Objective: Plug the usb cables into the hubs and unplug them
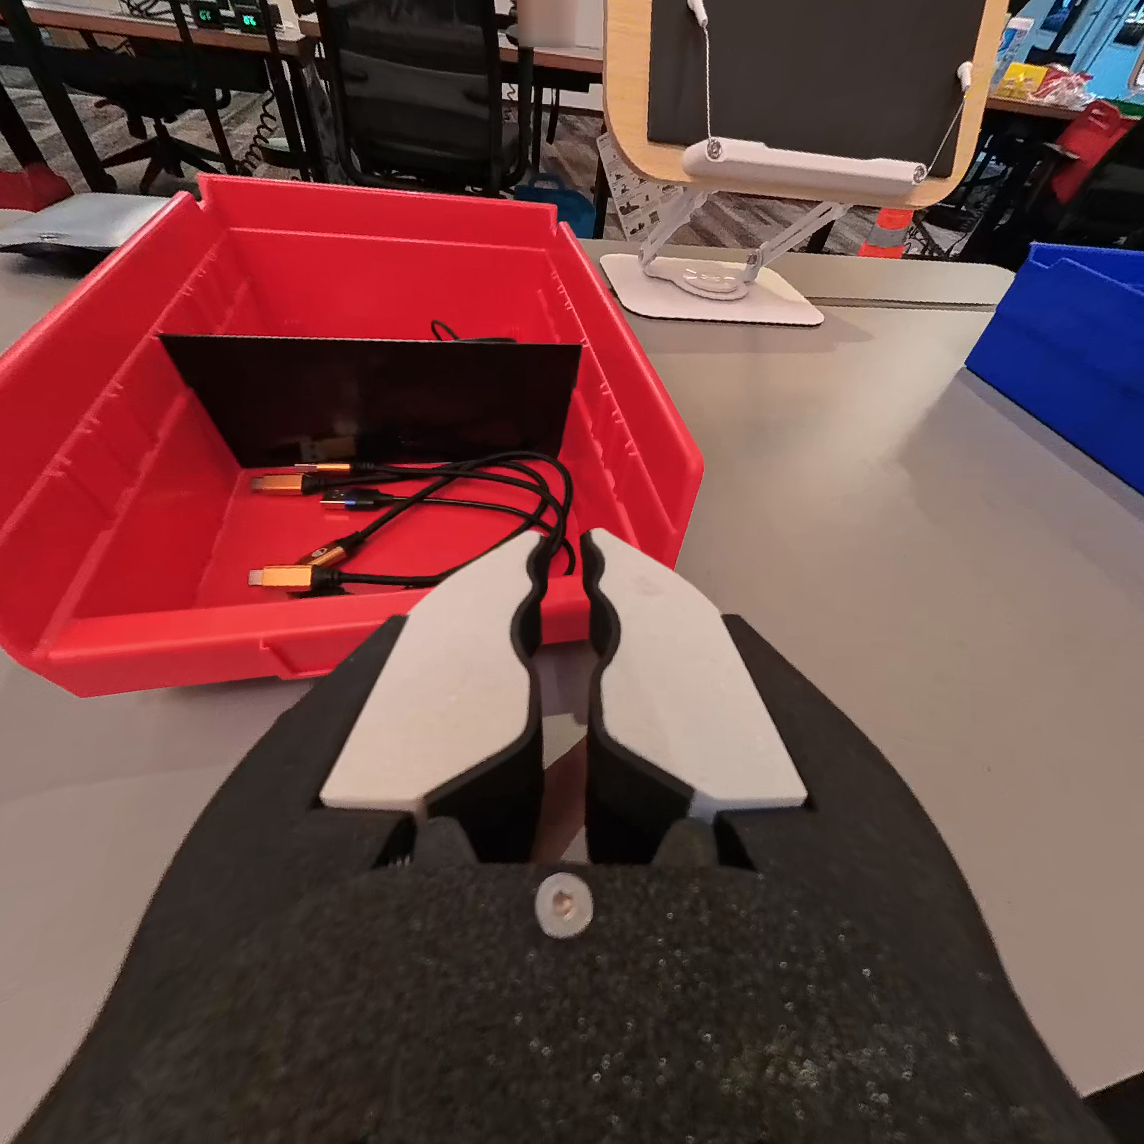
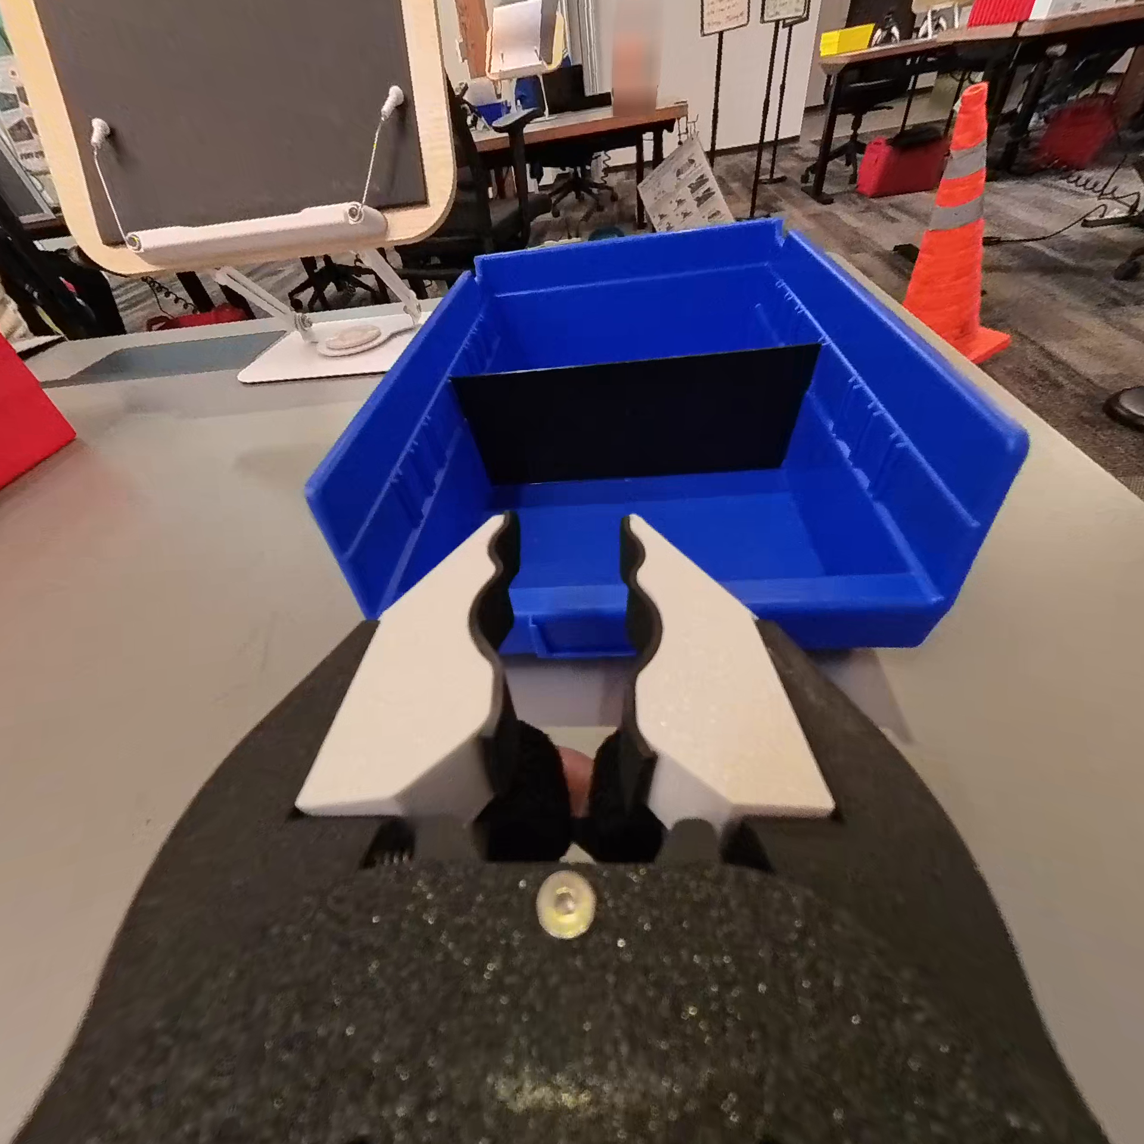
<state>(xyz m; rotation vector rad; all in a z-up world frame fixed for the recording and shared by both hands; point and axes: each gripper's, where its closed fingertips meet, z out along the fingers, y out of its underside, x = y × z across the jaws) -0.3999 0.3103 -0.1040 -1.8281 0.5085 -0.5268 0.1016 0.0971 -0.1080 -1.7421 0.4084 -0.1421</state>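
A red bin (image 1: 155,650) stands on the grey table (image 1: 836,495), with a black divider (image 1: 371,396) across its middle. Several black USB cables (image 1: 433,489) with orange and dark plugs lie in its front half. My left gripper (image 1: 563,538) hovers over the bin's front right rim. Its jaws stand a narrow gap apart, and a loop of cable shows just beyond the tips. My right gripper (image 2: 567,526) is open and holds nothing. It sits at the front rim of a blue bin (image 2: 836,610), which has a black divider (image 2: 631,421) and an empty front half.
A white stand (image 1: 712,285) carrying a wood-framed dark board sits at the table's far edge, between the bins, and also shows in the right wrist view (image 2: 322,353). The blue bin (image 1: 1077,346) lies right of the red bin. An orange cone (image 2: 953,210) stands on the floor beyond the table. My hands' fingertips stand some 55 cm from each other.
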